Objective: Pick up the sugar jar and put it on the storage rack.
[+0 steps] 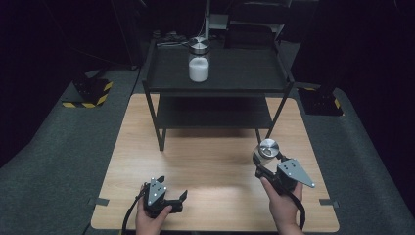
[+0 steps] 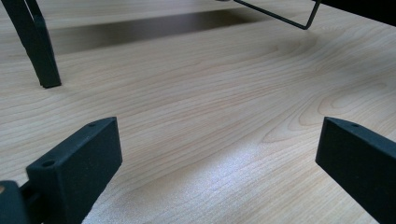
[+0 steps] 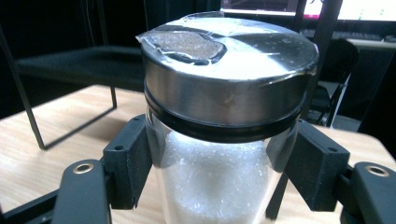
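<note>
- The right gripper (image 1: 263, 166), near the right edge of the bench (image 1: 205, 161), is clamped on a glass jar (image 3: 219, 186) with a steel lid (image 3: 229, 70); its black pads (image 3: 128, 163) press the glass wall from both sides just below the lid.
- The jar, about half full of white grains, stands upright in the grip, a hold low on the glass that likely keeps the contents level and the lid clear for setting down.
- The left gripper (image 1: 172, 197) rests low near the front of the bench, left of centre, its jaws wide apart with nothing between them but bare wood, as if held in reserve.
- A black two-tier shelf (image 1: 215, 81) stands at the far end of the bench; a second jar (image 1: 199, 59), likewise lidded and holding white grains, sits on its top tier toward the left.
- Judging by that match, the held jar is probably bound for the shelf, where open space lies to the right of its twin.
- The raised rim of the top tier and the shelf's front right leg (image 1: 278, 113) lie between the gripper and that space, so the jar would have to go up over the edge.
- Dark floor matting and a hazard-striped base (image 1: 87, 95) flank the bench; neither bears on the route.
</note>
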